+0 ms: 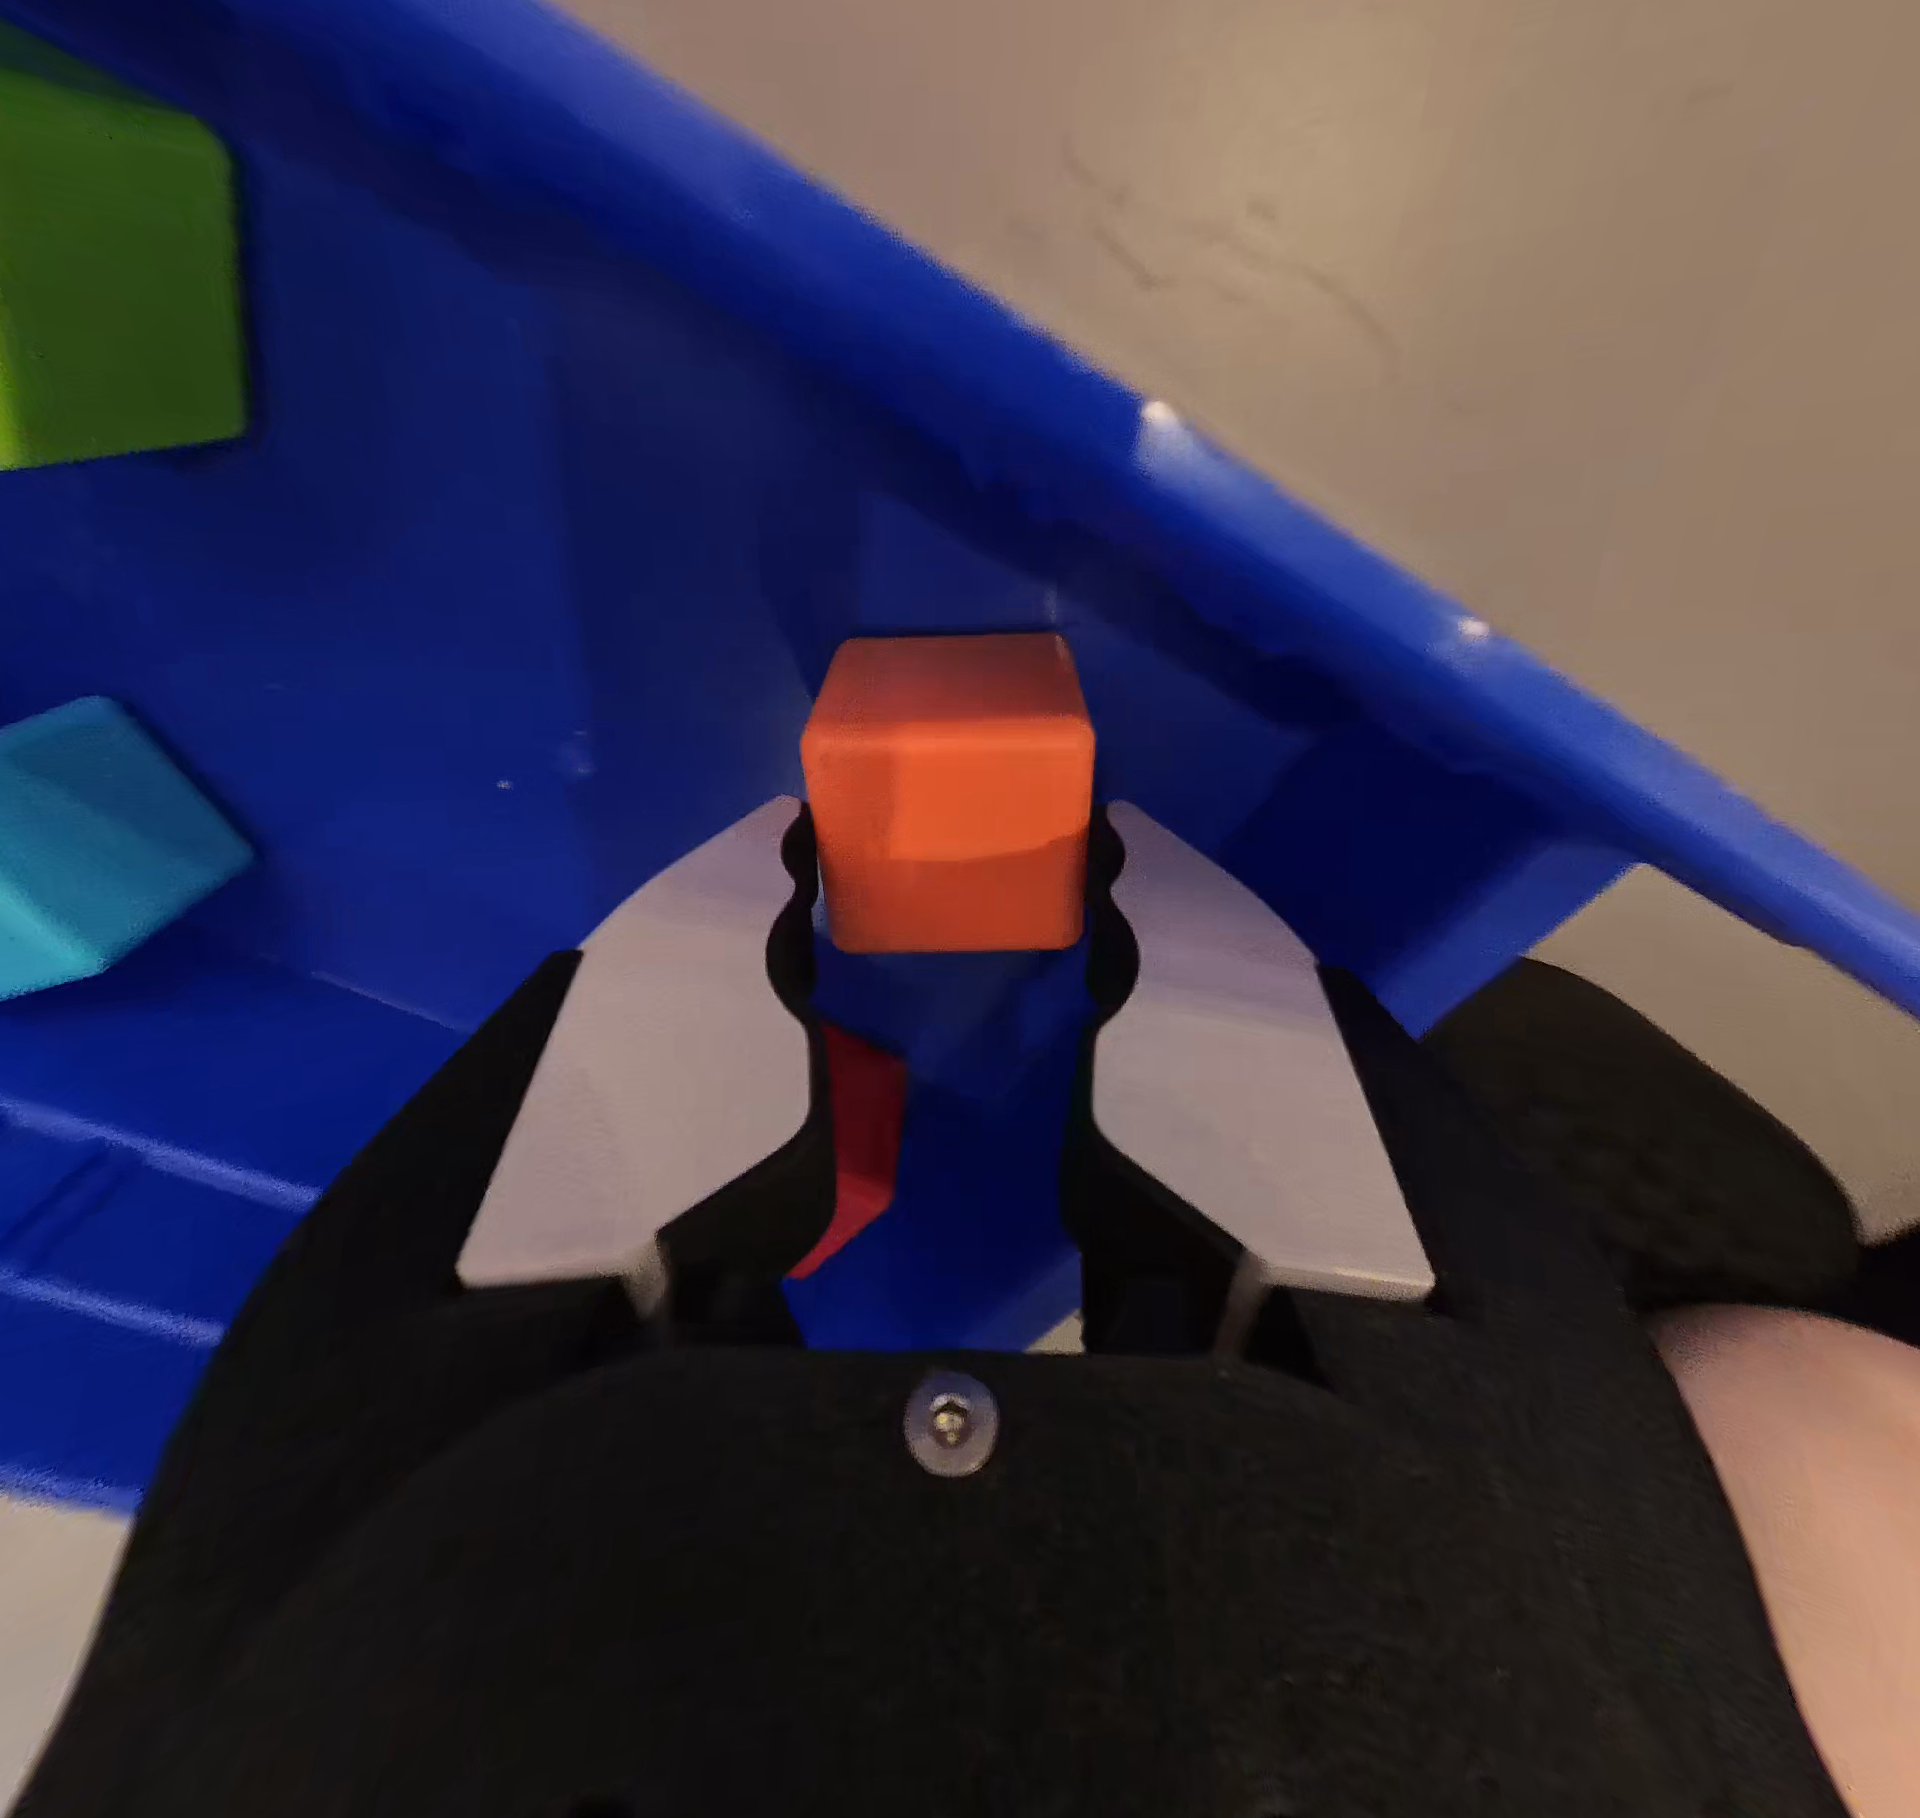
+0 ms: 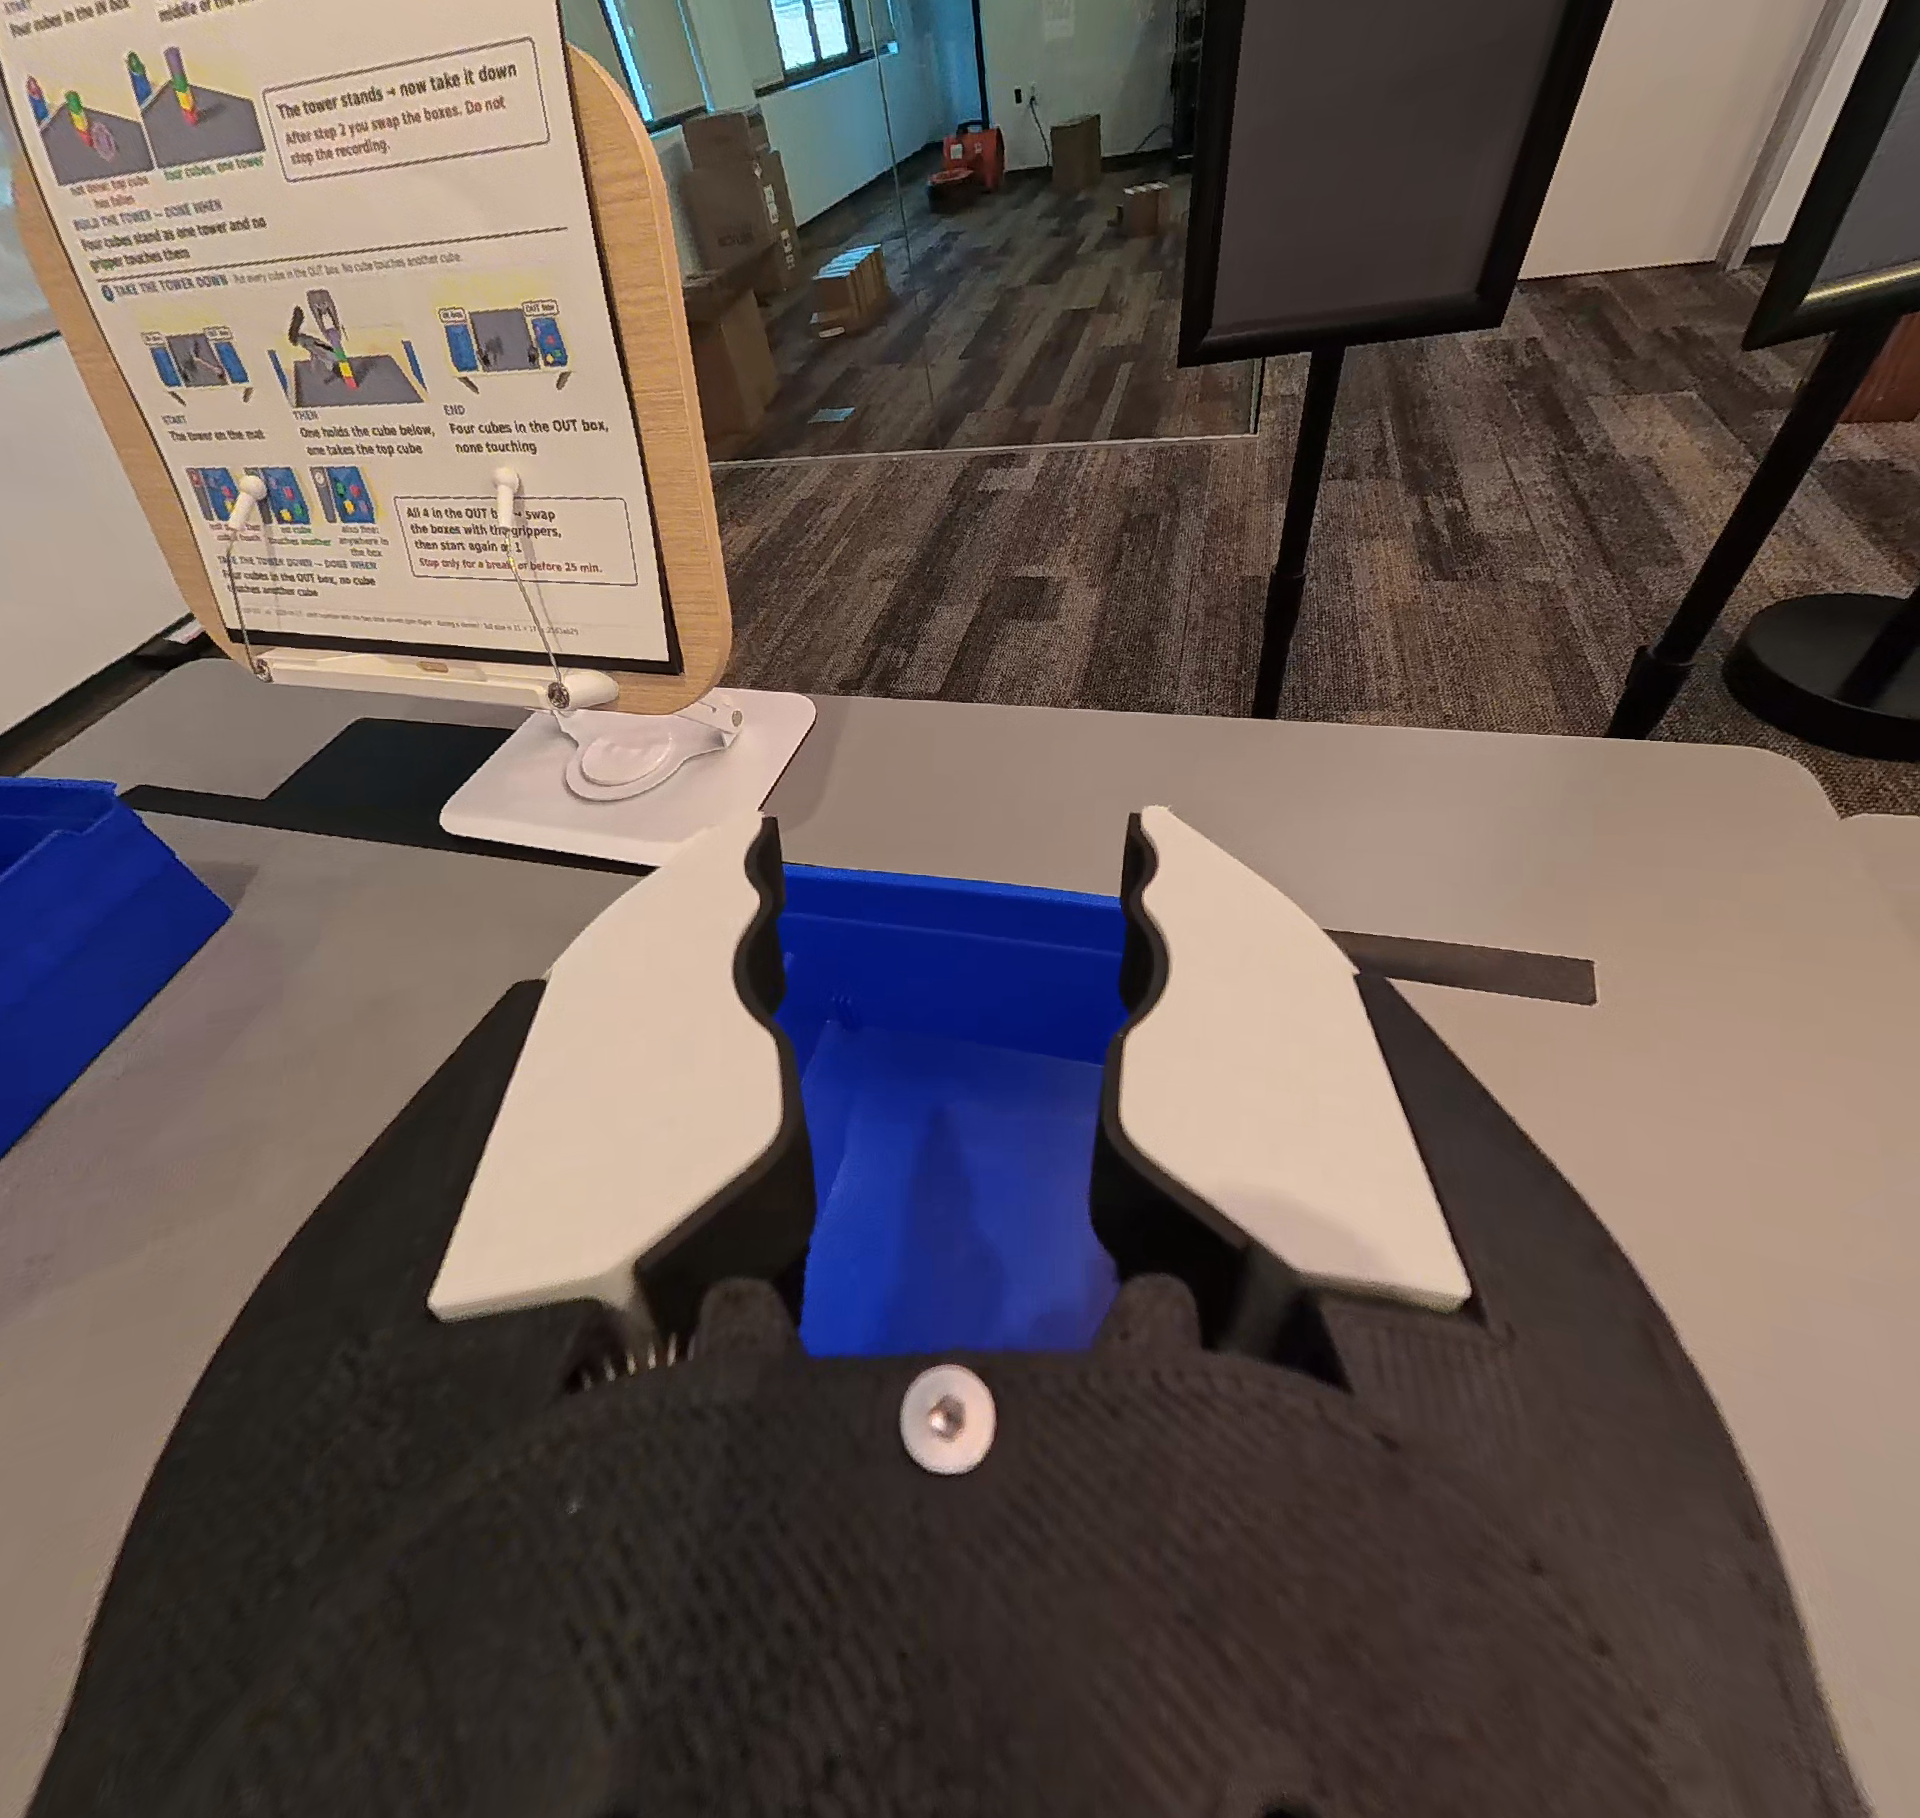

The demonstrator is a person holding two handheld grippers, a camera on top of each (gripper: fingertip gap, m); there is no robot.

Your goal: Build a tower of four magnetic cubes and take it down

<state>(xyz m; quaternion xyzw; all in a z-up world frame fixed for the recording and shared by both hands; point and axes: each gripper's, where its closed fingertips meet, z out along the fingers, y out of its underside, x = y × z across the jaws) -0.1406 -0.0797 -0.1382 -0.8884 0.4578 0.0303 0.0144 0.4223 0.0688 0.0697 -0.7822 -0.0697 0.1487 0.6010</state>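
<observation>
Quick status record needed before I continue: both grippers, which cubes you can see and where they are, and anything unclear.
left gripper: shut on the orange cube, held over the blue bin
green cube: on the bin floor, at the left edge of the left wrist view
teal cube: on the bin floor, nearer than the green one, apart from it
red cube: only a sliver shows between the jaws, below the orange cube
right gripper: jaws open, nothing in them, above a second blue bin
unclear: whether the orange cube touches the bin floor

A printed instruction sheet with pictures stands on a wooden stand; smallest lines seem unreadable
</observation>
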